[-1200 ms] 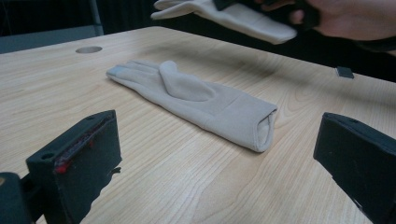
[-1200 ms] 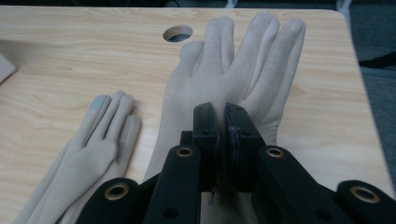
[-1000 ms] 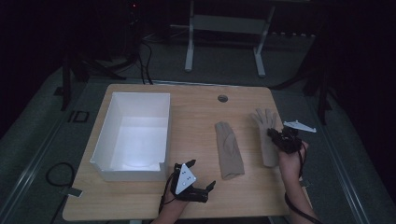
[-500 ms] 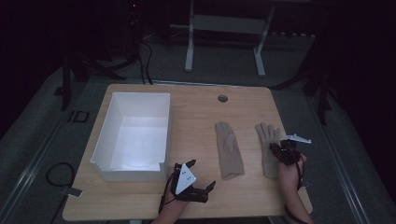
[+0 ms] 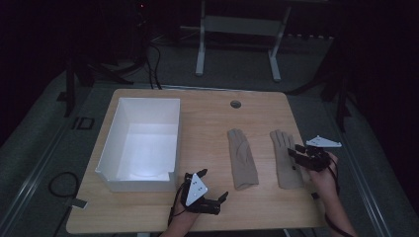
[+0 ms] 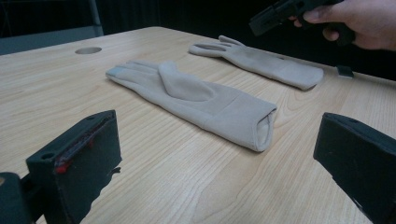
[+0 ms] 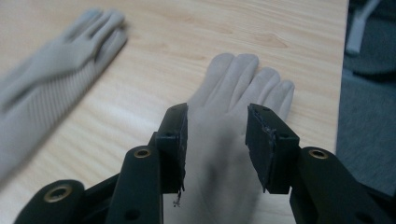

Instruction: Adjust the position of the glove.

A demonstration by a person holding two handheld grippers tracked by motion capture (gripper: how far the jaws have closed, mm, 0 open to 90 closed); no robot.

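Observation:
Two beige gloves lie flat on the wooden table. The left glove (image 5: 242, 158) (image 6: 201, 100) has its cuff toward the near edge. The right glove (image 5: 285, 160) (image 7: 238, 79) lies parallel to it. My right gripper (image 5: 295, 153) (image 7: 217, 135) hovers low over the right glove's palm. Its jaws have just been opening and stand apart, with the glove under the gap and not pinched. My left gripper (image 5: 221, 202) (image 6: 219, 140) rests near the front edge, wide open and holding nothing, and points at the left glove's cuff.
A white open box (image 5: 113, 143) stands on the left half of the table. A round cable hole (image 5: 235, 104) is at the far middle. A small dark piece (image 5: 315, 196) lies near the right front corner. The table's right edge runs close beside the right glove.
My right gripper moved toward the near edge, and the right glove slid that way with it. The jaws then opened off the glove. My left gripper stayed still.

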